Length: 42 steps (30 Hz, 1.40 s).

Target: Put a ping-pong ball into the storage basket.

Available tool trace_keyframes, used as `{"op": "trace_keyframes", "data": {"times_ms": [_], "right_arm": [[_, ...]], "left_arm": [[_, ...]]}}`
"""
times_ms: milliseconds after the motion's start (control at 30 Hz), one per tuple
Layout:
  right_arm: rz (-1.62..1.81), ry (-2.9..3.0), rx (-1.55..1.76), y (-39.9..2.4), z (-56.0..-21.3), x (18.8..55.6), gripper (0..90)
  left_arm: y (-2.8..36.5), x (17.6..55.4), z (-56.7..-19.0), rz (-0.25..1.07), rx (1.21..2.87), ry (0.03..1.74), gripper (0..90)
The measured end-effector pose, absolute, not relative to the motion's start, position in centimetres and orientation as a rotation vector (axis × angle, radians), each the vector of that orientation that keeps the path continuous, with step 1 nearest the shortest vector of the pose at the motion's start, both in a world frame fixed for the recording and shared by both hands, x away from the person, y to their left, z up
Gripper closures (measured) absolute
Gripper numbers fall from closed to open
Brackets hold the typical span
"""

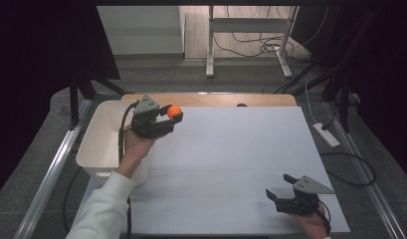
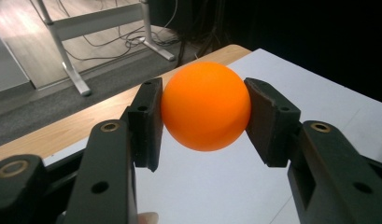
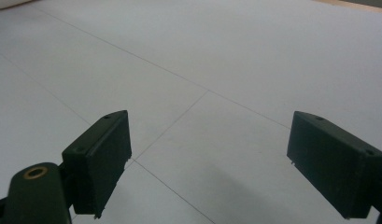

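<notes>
Smooth orange ball [image 2: 206,106] (matte, unmarked).

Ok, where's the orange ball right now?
The orange ball is clamped in the left claw, at the left of the high view, held above the white table just right of the white bin.

ball [image 2: 206,106] | orange, round | clamped between left tongs [image 2: 203,122] | off table
</notes>
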State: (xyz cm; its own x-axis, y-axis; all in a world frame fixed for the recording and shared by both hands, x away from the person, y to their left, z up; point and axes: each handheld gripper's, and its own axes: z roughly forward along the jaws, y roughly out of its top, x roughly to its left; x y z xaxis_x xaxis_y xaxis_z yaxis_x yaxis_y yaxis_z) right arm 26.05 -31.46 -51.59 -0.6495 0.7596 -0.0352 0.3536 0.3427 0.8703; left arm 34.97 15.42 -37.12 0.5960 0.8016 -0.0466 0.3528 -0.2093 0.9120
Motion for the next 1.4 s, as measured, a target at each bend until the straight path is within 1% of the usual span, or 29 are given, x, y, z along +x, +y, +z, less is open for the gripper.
{"op": "trace_keyframes", "data": {"times_ms": [633,800,1400], "right_arm": [[1.246,2.179,0.972,-31.3,-51.6,26.0,13.7],[1.246,2.178,0.971,-31.3,-51.6,26.0,13.7],[1.238,2.179,0.971,-31.3,-51.6,26.1,13.8]], "left_arm": [[18.6,35.1,-37.2,0.608,1.779,1.029,50.2],[19.8,35.5,-37.4,0.642,1.768,1.073,50.1],[23.8,36.4,-38.5,0.657,1.726,1.223,50.1]]}}
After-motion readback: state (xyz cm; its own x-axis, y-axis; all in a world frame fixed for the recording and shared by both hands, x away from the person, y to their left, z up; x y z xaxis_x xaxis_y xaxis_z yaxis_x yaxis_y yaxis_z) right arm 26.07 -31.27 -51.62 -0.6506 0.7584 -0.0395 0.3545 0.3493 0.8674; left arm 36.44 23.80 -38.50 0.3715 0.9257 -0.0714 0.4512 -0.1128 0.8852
